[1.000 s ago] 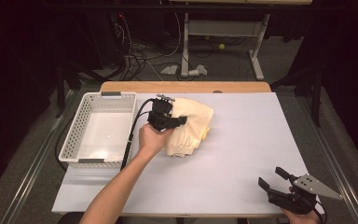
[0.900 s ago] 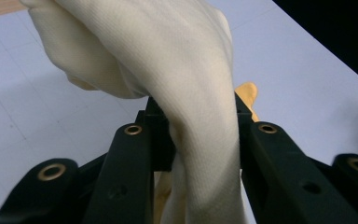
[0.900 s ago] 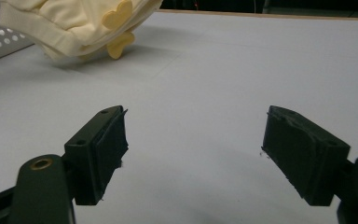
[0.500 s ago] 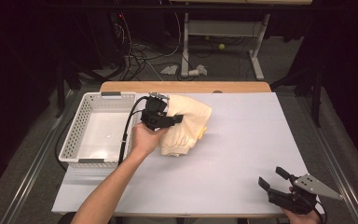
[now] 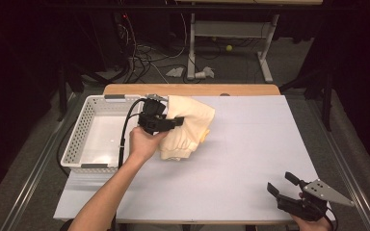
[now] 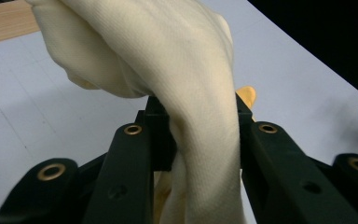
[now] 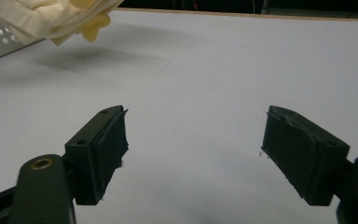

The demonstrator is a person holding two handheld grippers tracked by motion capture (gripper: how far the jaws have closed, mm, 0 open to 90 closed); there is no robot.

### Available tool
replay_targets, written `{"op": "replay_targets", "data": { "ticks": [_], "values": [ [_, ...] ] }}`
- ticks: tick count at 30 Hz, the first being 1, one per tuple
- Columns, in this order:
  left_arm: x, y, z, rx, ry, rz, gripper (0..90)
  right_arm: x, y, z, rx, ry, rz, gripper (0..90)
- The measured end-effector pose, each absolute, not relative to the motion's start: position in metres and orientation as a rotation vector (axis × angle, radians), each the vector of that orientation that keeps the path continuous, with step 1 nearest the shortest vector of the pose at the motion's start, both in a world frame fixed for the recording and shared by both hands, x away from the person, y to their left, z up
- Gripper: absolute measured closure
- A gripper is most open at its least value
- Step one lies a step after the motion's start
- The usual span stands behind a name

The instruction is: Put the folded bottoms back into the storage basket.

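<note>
Judging from how things lay, I put the job at about its midpoint: the cream cloth [image 5: 189, 129] was picked up but not yet stowed. My left gripper [image 5: 160, 121] was clamped on a bunched fold of it; in the left gripper view the fabric [image 6: 186, 84] ran squeezed between the two black jaws and draped over them. From above, the cloth hung at the near right rim of the white basket [image 5: 77, 144], part of it trailing onto the white table [image 5: 250, 144] and none of it inside. I read the remaining work as carrying the cloth over the rim, lowering it into the basket and letting go.

My right gripper [image 5: 283, 186] sat well apart at the near right corner of the table, its jaws spread wide with nothing between them, as the right gripper view made plain; it looked idle at this step.

Counting what I had to work with: one cloth, one basket, two grippers, one table. A small yellow patch [image 5: 205, 136] showed at the cloth's edge; I could not tell whether it was a print or a lining.
</note>
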State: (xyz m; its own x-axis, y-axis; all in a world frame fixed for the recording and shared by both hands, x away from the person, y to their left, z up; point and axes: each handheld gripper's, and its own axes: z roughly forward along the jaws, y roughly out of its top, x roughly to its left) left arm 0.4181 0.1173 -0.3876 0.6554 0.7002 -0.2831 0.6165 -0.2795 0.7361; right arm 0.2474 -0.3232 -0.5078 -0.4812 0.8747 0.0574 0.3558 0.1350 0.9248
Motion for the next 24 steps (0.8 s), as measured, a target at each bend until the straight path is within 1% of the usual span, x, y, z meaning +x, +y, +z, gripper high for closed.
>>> {"op": "replay_targets", "data": {
  "ticks": [24],
  "values": [
    [0.402, 0.141, -0.373, 1.942, 1.016, 0.135, 68.4, 0.248, -0.323, -0.508, 1.182, 1.907, 1.333, 22.7]
  ]
}}
